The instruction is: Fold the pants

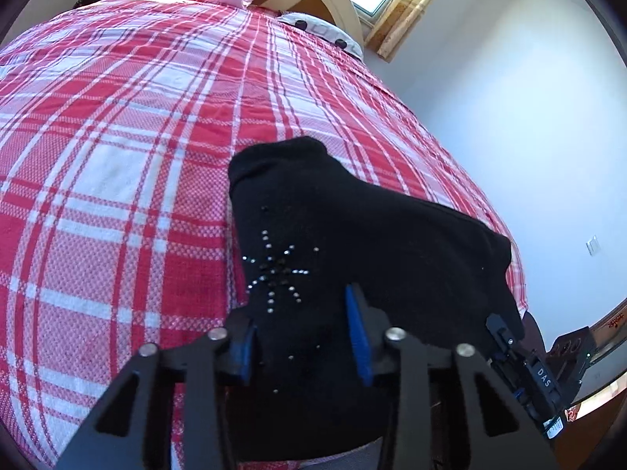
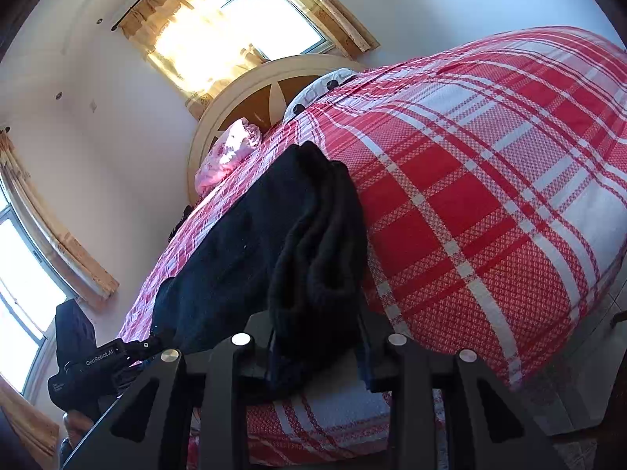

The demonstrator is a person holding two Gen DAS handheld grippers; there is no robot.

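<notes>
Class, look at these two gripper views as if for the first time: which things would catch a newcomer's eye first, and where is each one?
The red and white checked bedspread fills most of both views. On it lie black pants with a star of small shiny studs near the left gripper, which is clamped on the cloth; the right gripper pinches a bunched end. Beyond the bed, a bright curtained window glows above the round headboard.
</notes>
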